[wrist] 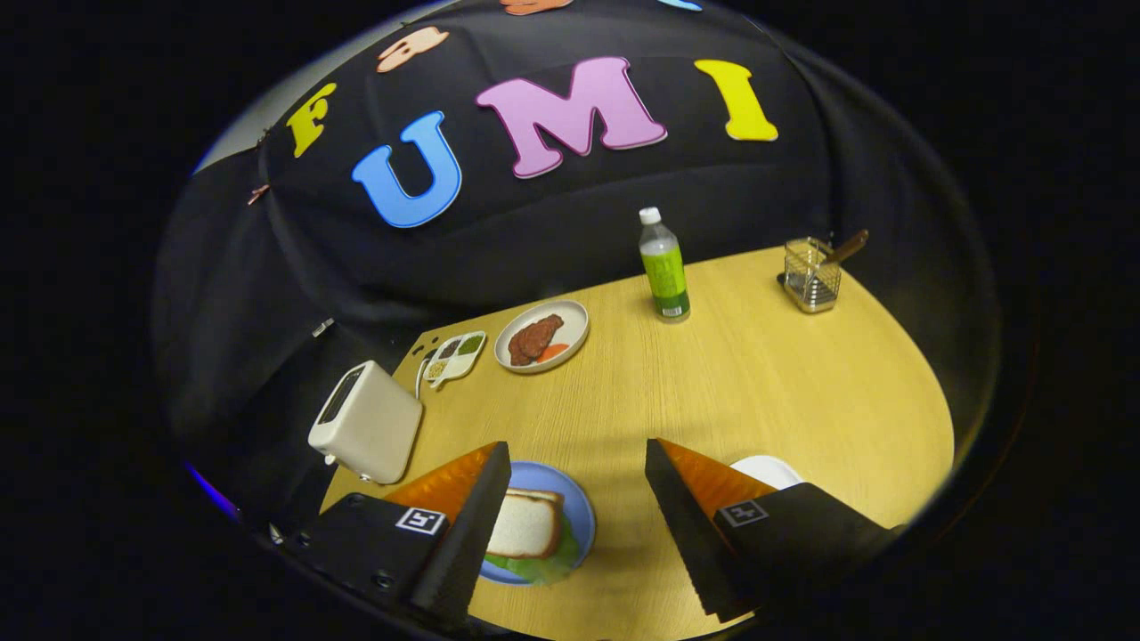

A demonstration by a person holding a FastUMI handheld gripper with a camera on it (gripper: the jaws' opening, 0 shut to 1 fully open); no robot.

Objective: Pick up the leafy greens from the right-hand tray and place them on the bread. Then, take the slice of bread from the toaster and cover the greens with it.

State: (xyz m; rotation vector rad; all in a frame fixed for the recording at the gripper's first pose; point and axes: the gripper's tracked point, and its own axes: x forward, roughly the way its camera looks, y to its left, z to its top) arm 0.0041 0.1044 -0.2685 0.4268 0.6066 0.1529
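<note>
Pale wooden tabletop (757, 383): gripper (577, 499) released, empty, above blue plate (581, 516); white bread slice (527, 525) covers leafy greens (543, 566), sandwich apparently complete.

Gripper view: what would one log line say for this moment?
gripper: open, empty | bread slice: on leafy greens, blue plate | toaster: beside plate

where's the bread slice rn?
Gripper view: the bread slice lies on the leafy greens on the blue plate, beside the left finger of the open gripper, just right of the toaster.
</note>
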